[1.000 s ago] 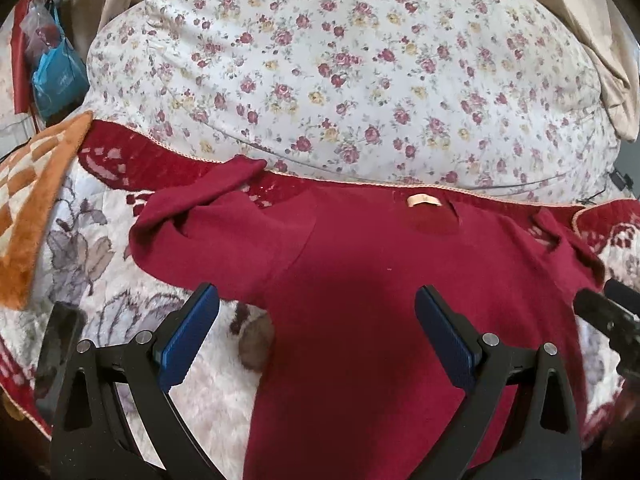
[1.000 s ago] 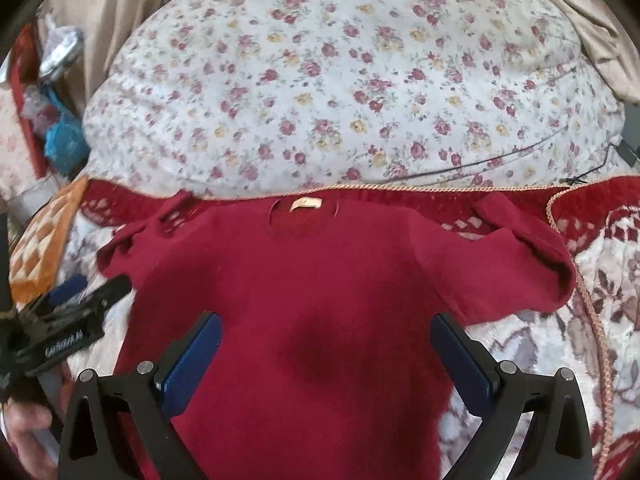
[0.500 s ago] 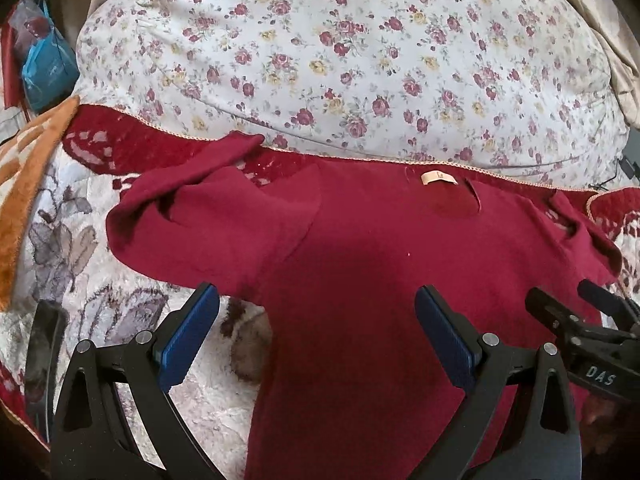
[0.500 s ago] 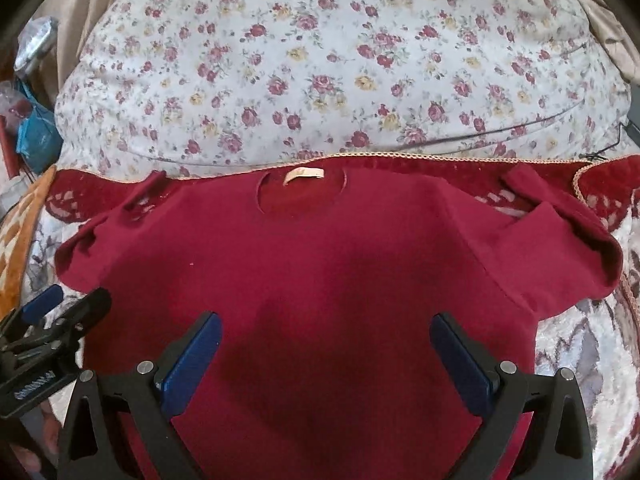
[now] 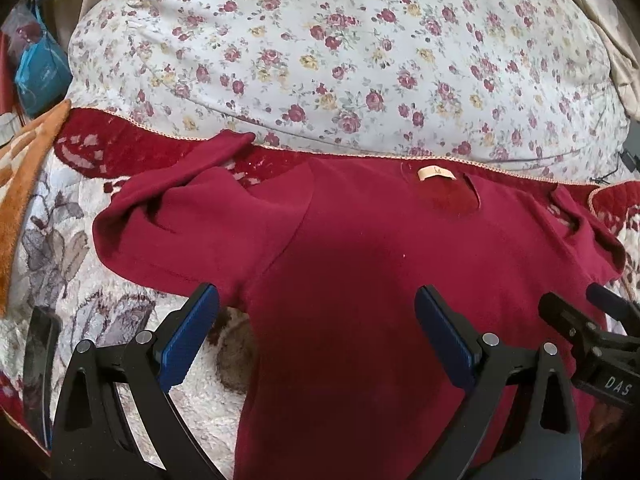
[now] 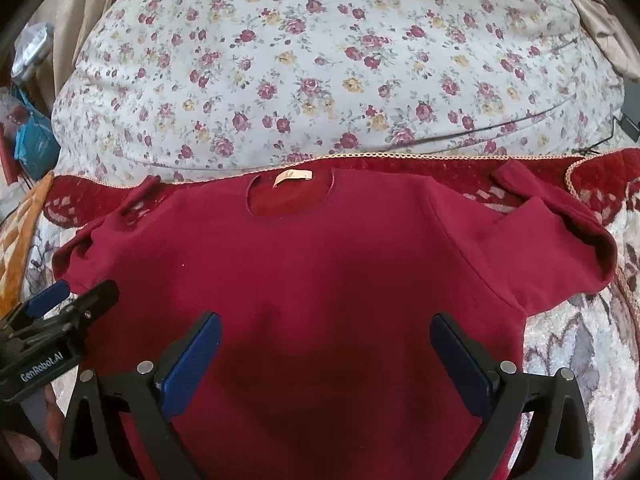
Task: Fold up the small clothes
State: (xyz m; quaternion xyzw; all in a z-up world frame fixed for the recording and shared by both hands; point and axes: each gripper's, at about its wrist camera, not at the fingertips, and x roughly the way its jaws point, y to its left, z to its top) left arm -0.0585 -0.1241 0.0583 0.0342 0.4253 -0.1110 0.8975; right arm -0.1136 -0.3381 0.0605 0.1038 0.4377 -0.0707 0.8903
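Both grippers hover low over a dark red long-sleeved top (image 5: 360,280), pointing toward its neckline. The left gripper (image 5: 316,332) has its 2 blue-padded fingers (image 5: 188,340) spread wide with nothing between them, one above the armpit on the frame's left, the other above the chest. The right gripper (image 6: 324,356) is likewise spread wide and empty over the middle of the top (image 6: 320,272). In the left wrist view the right gripper (image 5: 580,312) juts in at the lower right edge; in the right wrist view the left gripper (image 6: 76,296) enters at the lower left.

The top lies face up and mostly flat, filling the centre and bottom of both frames, on a plush floral blanket (image 5: 60,248) with a red border. Its neckline, with a small beige label (image 6: 292,176), sits just beside a big rose-print cushion (image 6: 320,72). Both sleeves are bent and bunched up toward the cushion.
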